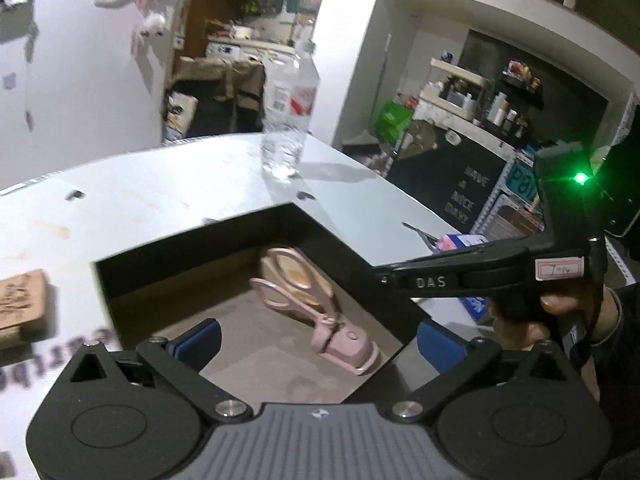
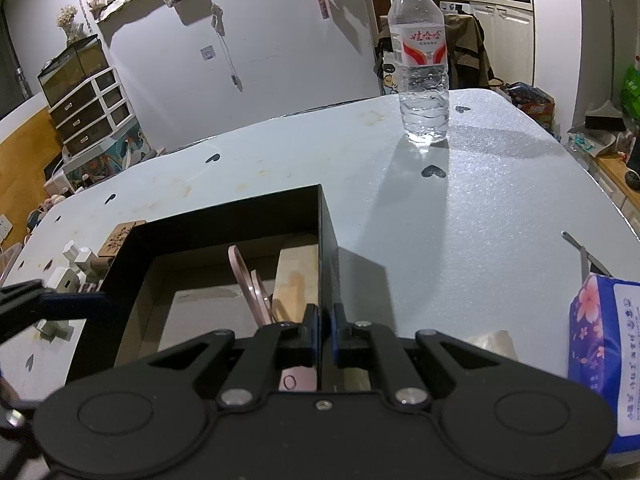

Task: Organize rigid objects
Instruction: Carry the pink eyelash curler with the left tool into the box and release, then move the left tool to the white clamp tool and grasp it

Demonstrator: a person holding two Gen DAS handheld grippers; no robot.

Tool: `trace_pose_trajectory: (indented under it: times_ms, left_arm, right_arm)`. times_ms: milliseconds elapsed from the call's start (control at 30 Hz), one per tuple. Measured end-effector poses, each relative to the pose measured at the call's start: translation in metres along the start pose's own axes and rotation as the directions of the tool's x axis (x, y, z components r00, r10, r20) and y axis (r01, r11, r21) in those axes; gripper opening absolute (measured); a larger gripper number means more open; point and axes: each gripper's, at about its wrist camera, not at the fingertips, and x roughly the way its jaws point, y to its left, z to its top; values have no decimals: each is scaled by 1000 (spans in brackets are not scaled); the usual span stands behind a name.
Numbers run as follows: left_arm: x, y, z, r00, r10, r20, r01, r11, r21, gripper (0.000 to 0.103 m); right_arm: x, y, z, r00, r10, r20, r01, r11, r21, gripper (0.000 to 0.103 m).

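Pink eyelash curler [image 1: 316, 312] lies inside an open black box [image 1: 192, 248] on the pale blue surface [image 1: 180, 184]. Its long axis runs on a slant across the box floor: in the left wrist view the two loop handles point to the far back wall of the box and the clamp head points to the near right corner. The handles rest against a pale wooden block [image 1: 296, 272] at the back of the box.

One curler, one box and one block inside it are in view. On the surface outside stand one clear water bottle [image 2: 422, 64], upright and well apart from the box, one purple tissue pack [image 2: 604, 356] by the right edge, and one engraved wooden tag [image 2: 118, 238] just beside the box's left wall.

The left hand-held gripper [image 1: 320, 344] hangs over the near edge of the box, released and spread wide, with the curler's head below and between its blue pads [image 1: 202, 340] but not touched by them. The right hand-held gripper [image 2: 325, 330] is clenched on the right wall of the box, which stands pinched between its fingers; the curler lies just left of that grip, inside the box.
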Motion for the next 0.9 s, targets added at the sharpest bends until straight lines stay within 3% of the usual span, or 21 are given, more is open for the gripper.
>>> trace_pose_trajectory:
  times_ms: [233,533,733,900]
  left_arm:
    - [-38,25,-12,992,112,57,-109,993,-46,103]
    - [-76,63,-33,955,275,112,-258,955,-148,103]
    - [-89,80,-49,920,368,133,-337,919,-206,103]
    - [-97,92,-67,879,459,127,-414,869,-271,103]
  right_arm:
    - [-2,4,-2,1000,-13,2,13,1000,-6,6]
    - [-6,7,-9,999,-33,-2,33,999,-11,6]
    - [-11,10,-18,999,-52,-4,52,999,-9,6]
    - [-12,12,-23,997,-72,7,72,997,3,6]
